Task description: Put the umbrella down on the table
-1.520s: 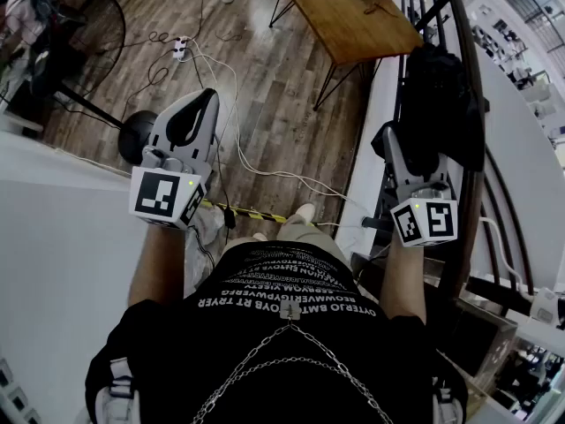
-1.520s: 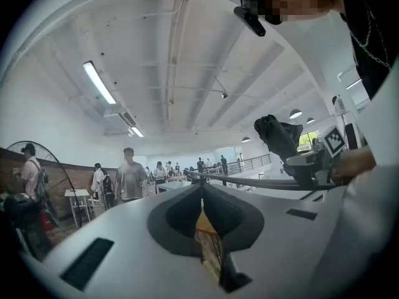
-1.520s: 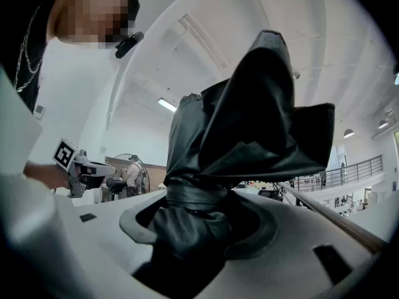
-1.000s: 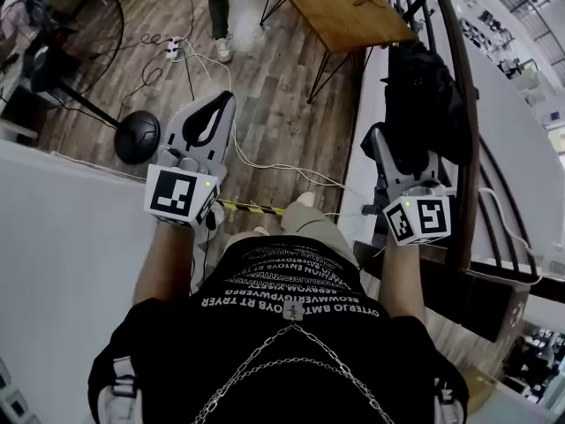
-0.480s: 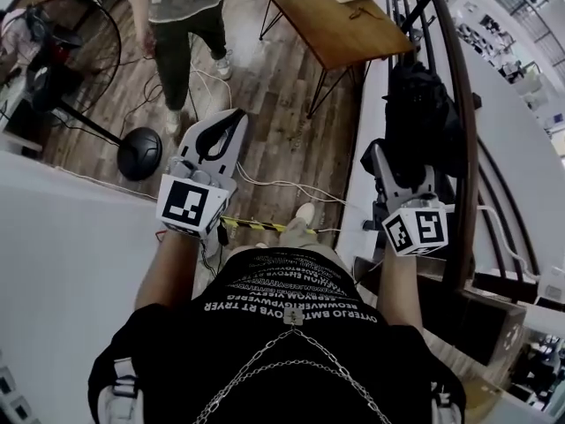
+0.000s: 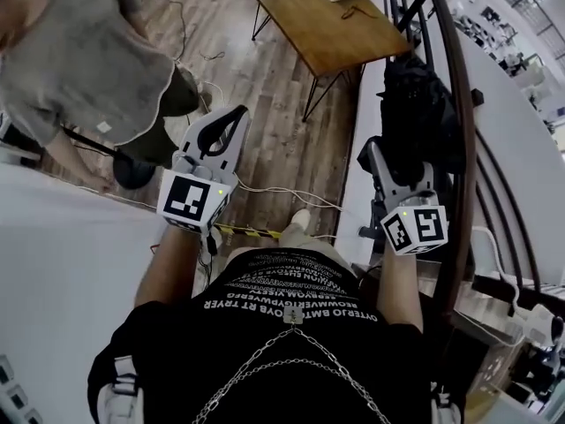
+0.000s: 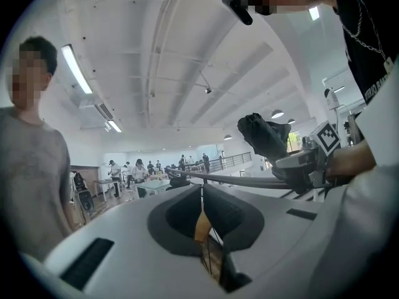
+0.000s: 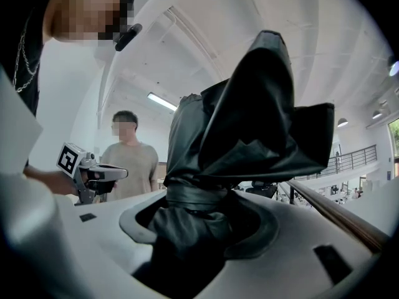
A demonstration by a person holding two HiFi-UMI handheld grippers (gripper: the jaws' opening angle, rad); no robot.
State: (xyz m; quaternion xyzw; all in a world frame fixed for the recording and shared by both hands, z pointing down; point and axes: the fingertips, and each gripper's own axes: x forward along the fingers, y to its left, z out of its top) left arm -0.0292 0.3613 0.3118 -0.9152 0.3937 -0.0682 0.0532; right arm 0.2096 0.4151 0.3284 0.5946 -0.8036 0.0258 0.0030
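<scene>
Wood-plank floor [image 6: 282,104], wooden table [image 6: 327,25] on dark legs, curved handrail [image 6: 466,148], white ceiling [image 7: 187,55] with strip lights [image 7: 76,67].

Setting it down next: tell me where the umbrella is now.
The umbrella is clamped in the jaws of the right gripper, at the head view's right, beside the curved railing, short of the wooden table.

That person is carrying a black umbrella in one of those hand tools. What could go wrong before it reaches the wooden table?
The right gripper clamps the umbrella only round soft, bunched fabric between its fingers, so it might slip out. A bystander in a grey shirt stands close beside the left gripper and could get bumped. Cables lie across the floor before the table, a possible trip hazard.
</scene>
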